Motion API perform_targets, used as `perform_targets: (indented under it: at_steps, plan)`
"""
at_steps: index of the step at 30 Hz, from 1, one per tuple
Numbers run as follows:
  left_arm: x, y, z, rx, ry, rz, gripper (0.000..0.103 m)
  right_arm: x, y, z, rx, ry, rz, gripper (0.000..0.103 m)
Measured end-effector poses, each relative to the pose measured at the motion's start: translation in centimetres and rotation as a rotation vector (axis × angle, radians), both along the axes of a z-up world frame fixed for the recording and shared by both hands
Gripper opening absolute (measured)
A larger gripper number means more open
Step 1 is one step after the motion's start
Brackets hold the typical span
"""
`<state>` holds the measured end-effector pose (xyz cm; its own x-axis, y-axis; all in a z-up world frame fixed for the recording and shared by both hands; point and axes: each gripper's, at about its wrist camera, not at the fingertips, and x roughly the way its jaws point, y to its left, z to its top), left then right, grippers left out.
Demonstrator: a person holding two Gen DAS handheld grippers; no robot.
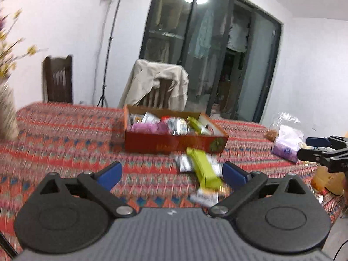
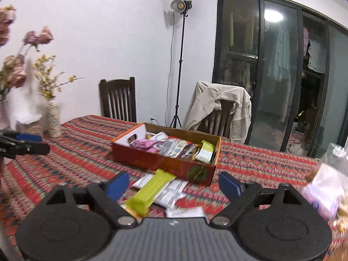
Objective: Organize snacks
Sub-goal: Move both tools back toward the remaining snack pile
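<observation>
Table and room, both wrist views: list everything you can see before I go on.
box: one, red, mid-table, full of snack packets
green packet: one, on loose white packets before the box
cloth: one, red patterned, covers table
tissue pack: one, pale purple, table's right
vase: one, yellow flowers, table's left
chairs: two, dark; far one bare, other under beige jacket
lamp: one, on stand
glass doors: dark frame
left gripper: open, empty
right gripper: open, empty
</observation>
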<state>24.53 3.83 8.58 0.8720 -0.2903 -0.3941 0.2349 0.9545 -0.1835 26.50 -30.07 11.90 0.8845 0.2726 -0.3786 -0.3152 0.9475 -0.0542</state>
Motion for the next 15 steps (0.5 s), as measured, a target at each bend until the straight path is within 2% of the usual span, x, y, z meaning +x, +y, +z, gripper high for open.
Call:
perform_targets:
  at_steps: [5, 8, 10, 15]
  plan:
    - [-4.2, 0.6, -2.0, 0.004, 0.027, 0.058, 0.1, -4.5, 0.1, -2.3, 0.01, 0.008, -0.008, 0.092]
    - [-6.2, 0.1, -3.0, 0.06, 0.026, 0.079, 0.101, -6.6, 0.2, -4.2, 0.03, 0.019, -0.046, 0.095]
    - [-7.0, -0.2, -3.8, 0.085, 0.038, 0.081, 0.101, -7.5, 0.0, -5.6, 0.055, 0.043, -0.062, 0.096]
    - [-7.5, -0.8, -5.4, 0.087, 0.096, 0.058, 0.101, -9.2, -0.2, -8.7, 0.059, 0.099, -0.098, 0.096]
